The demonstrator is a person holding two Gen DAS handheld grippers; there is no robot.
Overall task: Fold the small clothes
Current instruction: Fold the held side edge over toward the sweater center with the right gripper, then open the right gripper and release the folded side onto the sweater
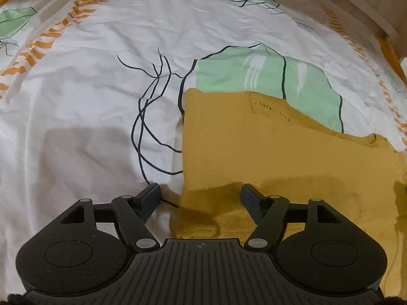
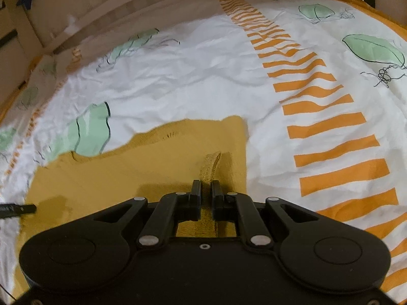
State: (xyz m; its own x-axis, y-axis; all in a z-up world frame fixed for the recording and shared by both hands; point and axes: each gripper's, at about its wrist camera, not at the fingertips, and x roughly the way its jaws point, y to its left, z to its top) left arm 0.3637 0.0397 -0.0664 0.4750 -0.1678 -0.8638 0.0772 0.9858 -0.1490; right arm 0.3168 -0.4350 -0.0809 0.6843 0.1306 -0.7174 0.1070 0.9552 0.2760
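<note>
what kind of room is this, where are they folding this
Most likely a bedroom, with the folding done on a bed. A mustard knitted top lies on a wrinkled printed bedsheet with green leaves and orange stripes, and a wooden bed frame runs along the sheet's far edge.

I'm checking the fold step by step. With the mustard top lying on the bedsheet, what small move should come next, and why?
Probably close the left gripper. It stands open astride the mustard top's near edge, gripping nothing, while the right gripper already pinches a ridge of the same knit.
</note>
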